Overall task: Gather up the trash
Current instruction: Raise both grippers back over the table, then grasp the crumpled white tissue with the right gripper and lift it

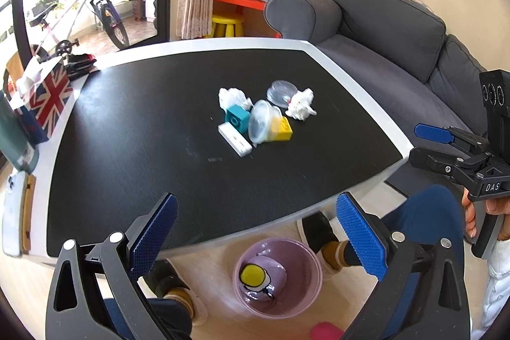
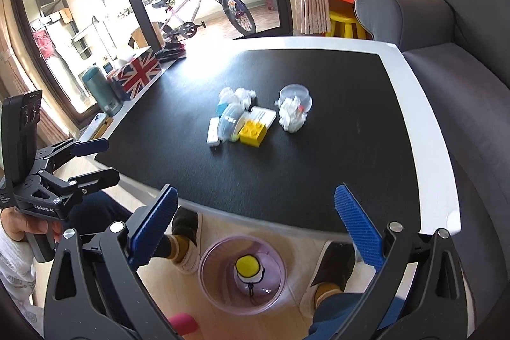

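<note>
A cluster lies mid-table: two crumpled white tissues [image 1: 232, 97] [image 1: 301, 104], two clear plastic lids [image 1: 261, 120] [image 1: 281, 92], a white test cassette [image 1: 235, 139], a teal brick [image 1: 237, 118] and a yellow brick [image 1: 281, 129]. The right wrist view shows the same tissues [image 2: 237, 94] [image 2: 291, 113] and the yellow brick [image 2: 253, 133]. A pink bin [image 1: 276, 276] [image 2: 242, 273] stands on the floor below the table's near edge. My left gripper [image 1: 255, 239] and right gripper [image 2: 255, 228] are open and empty, held above the near edge, apart from the cluster.
The table [image 1: 350, 69] has a black top with a white rim. A Union Jack tissue box [image 1: 47, 104], a teal canister [image 2: 102, 91] and a phone [image 1: 12, 212] stand along its left side. A grey sofa [image 1: 398, 31] is to the right. The person's feet [image 2: 185, 231] flank the bin.
</note>
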`<state>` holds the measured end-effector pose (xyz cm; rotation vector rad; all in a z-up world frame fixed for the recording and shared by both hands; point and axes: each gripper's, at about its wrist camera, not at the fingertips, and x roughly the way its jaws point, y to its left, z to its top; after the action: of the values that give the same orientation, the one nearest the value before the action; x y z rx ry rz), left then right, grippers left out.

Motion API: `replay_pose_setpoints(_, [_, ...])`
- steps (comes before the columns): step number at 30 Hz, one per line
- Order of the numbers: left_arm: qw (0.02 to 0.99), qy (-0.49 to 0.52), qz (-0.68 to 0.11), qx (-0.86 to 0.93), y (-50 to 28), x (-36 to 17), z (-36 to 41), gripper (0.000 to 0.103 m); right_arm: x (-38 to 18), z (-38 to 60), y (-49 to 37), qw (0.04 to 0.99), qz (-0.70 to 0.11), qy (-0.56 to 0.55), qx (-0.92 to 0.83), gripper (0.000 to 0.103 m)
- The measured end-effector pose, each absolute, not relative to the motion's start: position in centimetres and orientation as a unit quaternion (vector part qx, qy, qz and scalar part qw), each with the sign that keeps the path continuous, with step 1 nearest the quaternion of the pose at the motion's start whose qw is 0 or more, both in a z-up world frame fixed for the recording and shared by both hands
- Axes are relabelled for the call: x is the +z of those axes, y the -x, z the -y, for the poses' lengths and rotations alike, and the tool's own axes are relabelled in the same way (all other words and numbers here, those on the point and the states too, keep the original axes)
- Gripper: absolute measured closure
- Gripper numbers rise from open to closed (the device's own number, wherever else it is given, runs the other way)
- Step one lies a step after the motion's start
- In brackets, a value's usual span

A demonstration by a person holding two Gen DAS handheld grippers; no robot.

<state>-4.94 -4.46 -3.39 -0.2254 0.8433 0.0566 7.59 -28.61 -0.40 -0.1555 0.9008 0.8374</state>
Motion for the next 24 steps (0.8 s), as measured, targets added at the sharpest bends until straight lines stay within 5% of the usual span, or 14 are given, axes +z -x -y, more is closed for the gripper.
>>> replay_pose_setpoints(24, [0.897,0.111,-0.427,0.032,-1.7,-4.7,0.2,0.007,-4.7,20.9,-17.9,0.792,-0.464,0.126,0.378,0.006])
